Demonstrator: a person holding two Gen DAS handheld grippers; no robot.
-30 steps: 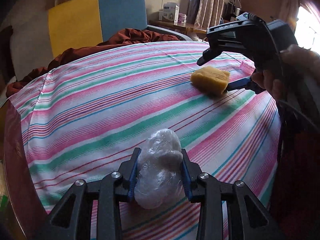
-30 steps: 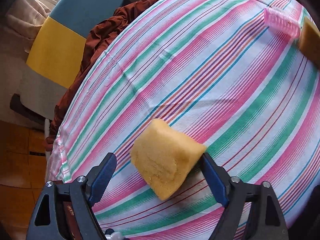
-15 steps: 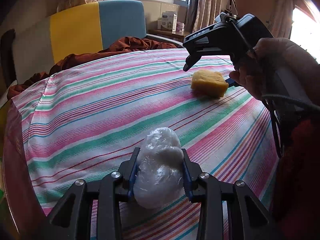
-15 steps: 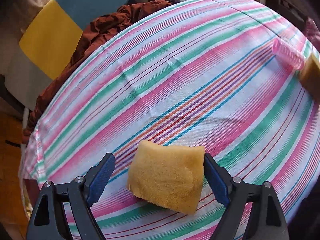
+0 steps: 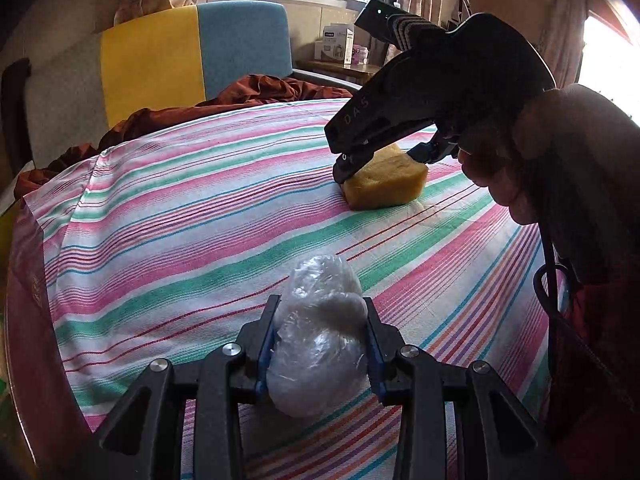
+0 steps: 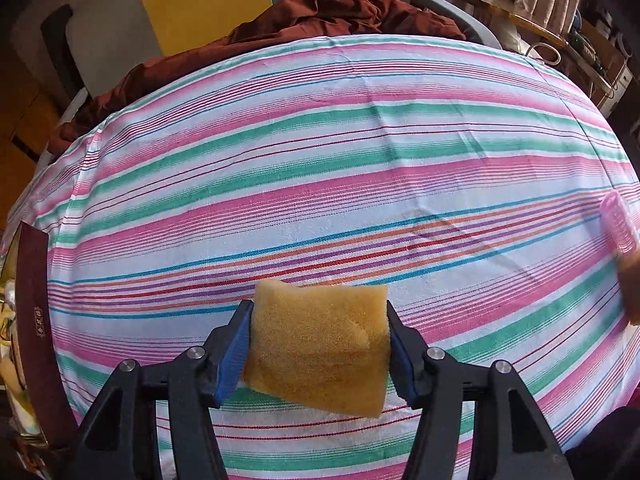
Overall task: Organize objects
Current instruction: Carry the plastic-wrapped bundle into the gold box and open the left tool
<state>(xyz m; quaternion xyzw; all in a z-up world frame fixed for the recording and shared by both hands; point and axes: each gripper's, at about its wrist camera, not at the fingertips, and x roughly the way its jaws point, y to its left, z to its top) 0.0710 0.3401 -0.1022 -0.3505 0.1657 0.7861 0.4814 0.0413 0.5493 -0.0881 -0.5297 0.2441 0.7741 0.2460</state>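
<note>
My left gripper (image 5: 320,328) is shut on a crumpled clear plastic bag (image 5: 318,340) and holds it just above the striped tablecloth (image 5: 180,208). My right gripper (image 6: 319,336) is shut on a yellow sponge (image 6: 320,348), its blue pads pressed against both sides. In the left wrist view the right gripper (image 5: 384,160) and the sponge (image 5: 386,184) sit on the cloth at the far right of the table, with the person's hand behind them.
A pink hair roller (image 6: 620,228) and another tan object (image 6: 632,288) lie at the right edge. A brown cloth (image 6: 340,16) and a yellow-and-blue chair (image 5: 192,52) stand behind the table. A dark red box (image 6: 34,320) lies at the left edge.
My right gripper has closed on the sponge, which was loose between open jaws before. The left gripper still holds the bag and has shifted only a little.
</note>
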